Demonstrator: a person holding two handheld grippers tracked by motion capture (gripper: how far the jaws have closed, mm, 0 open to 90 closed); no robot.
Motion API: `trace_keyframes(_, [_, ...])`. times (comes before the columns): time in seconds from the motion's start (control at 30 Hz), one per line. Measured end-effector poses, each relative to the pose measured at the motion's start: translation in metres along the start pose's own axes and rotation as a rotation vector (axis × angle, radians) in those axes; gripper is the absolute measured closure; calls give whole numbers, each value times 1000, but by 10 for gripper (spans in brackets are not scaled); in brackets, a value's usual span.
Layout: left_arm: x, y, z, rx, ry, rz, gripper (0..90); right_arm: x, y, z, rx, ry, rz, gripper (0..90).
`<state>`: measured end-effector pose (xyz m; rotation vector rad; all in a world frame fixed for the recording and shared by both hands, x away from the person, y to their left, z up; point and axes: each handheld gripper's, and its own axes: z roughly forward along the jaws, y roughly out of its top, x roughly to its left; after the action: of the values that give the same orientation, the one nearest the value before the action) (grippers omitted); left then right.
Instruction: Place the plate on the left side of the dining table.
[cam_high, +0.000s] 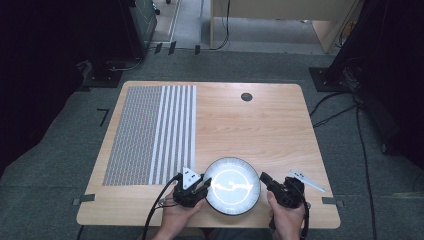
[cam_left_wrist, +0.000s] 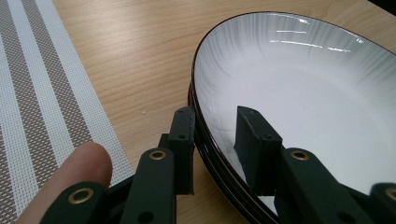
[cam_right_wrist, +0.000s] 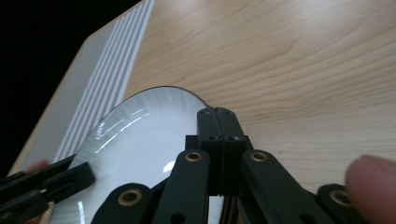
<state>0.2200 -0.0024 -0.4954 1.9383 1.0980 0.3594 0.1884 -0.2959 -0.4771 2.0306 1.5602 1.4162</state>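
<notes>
The left gripper (cam_left_wrist: 215, 140) has its jaws apart, straddling the near rim of the white bowl (cam_left_wrist: 299, 93): one jaw sits outside the dark edge, the other inside over the glazed slope, with a visible gap to the rim on the inner side, so nothing is clamped yet. The right gripper (cam_right_wrist: 217, 126) has its jaws pressed together, its tips at the bowl's opposite edge; whether they touch the rim cannot be told. The bowl lies directly between the two tools, at the front of the wooden table (cam_high: 260, 125). If the step in hand is to take the bowl by its rim, a good grip probably means seating the left jaws deeper over the lip before closing, and closing gently, since the glaze looks slick and the wall slopes. Just outward of the left tool lies the striped woven mat (cam_high: 150, 132); ahead of both, the tabletop is bare wood, offering free travel. The table's front edge is close behind the hands, leaving little room to pull back.
</notes>
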Motion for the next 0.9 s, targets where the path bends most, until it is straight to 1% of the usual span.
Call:
trace_keyframes(0.07, [1,0,-1,-2,-5,-1,692,-1,0,-1,-30,-68,-47,900])
trace_keyframes(0.1, [1,0,-1,-4,-2,1,696,-4,0,0,-19,-62,-52,900])
trace_keyframes(0.13, [0,0,-1,-4,0,5,701,-7,1,2,14,-18,-39,858])
trace_keyframes(0.17, [0,0,-1,-6,4,10,709,-9,1,3,33,1,-33,823])
trace_keyframes(0.2, [0,0,-1,-9,3,11,712,-10,0,5,57,10,-37,825])
trace_keyframes(0.27, [1,0,-1,-9,1,13,716,-10,-2,8,84,15,-45,830])
trace_keyframes(0.3, [1,0,-1,-9,2,13,718,-9,-3,9,101,27,-47,835])
trace_keyframes(0.33, [1,0,-1,-9,3,11,721,-9,-3,10,108,36,-51,832])
trace_keyframes(0.4, [0,0,-1,-9,7,12,724,-6,-3,10,110,22,-69,832])
trace_keyframes(0.5, [-1,-1,-1,-7,19,14,728,-7,-3,10,122,30,-66,826])
trace_keyframes(0.53, [-1,-1,0,-9,21,13,730,-7,-2,9,133,35,-56,818])
trace_keyframes(0.6, [-2,-1,0,-10,28,14,732,-6,-2,9,137,38,-58,803])
trace_keyframes(0.63, [-2,-2,0,-12,26,8,733,-6,-2,9,139,39,-58,795])
trace_keyframes(0.7, [-1,-2,0,-18,23,1,735,-6,-1,10,150,50,-51,783])
trace_keyframes(0.77, [-1,-2,0,-18,21,-4,735,-8,0,10,161,64,-27,782])
trace_keyframes(0.8, [-1,-2,0,-17,19,-5,733,-8,0,10,176,75,-11,781])
trace_keyframes(0.83, [-1,-2,0,-15,18,-5,730,-9,1,11,193,91,14,778])
trace_keyframes(0.9, [0,-2,1,-18,18,-5,730,-10,1,12,203,113,65,767])
